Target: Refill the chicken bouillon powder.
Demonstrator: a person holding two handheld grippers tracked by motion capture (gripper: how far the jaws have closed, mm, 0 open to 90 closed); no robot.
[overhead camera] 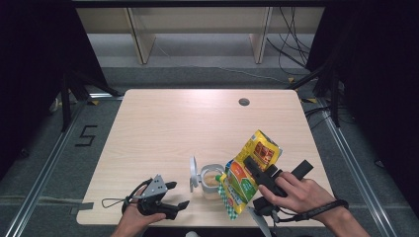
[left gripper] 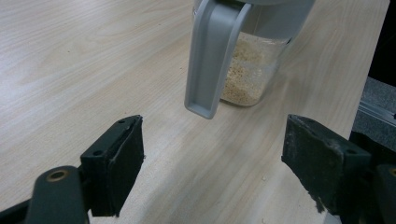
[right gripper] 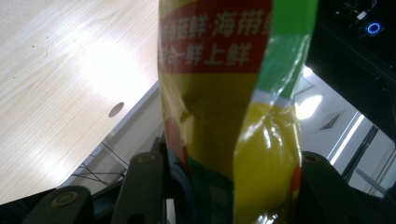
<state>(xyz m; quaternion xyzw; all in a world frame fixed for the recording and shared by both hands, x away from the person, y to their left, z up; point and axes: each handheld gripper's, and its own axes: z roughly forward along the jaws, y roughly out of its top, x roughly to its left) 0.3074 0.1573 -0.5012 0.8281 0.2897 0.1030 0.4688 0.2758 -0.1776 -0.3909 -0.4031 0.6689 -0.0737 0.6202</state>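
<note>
The right gripper pinches a yellow bag between its black jaws, holding it tilted over the table, the bag's lower end pointing toward seven o'clock and its upper end toward one o'clock in the high view. In the right gripper view the bag rises from between the jaws, red and green print across its crinkled yellow film. The person's right hand wraps the gripper's body at about five o'clock on the table.

Just beside the bag's lower end, at its nine o'clock, stands a clear jar with pale grains inside, its grey lid flipped open and standing up on the jar's left side. The left gripper view shows the jar upright on the wood, the lid hanging down in front of it.

The left gripper rests near the table's front edge at about seven o'clock, its jaws spread wide with nothing between them, pointing toward the jar and apart from it.
</note>
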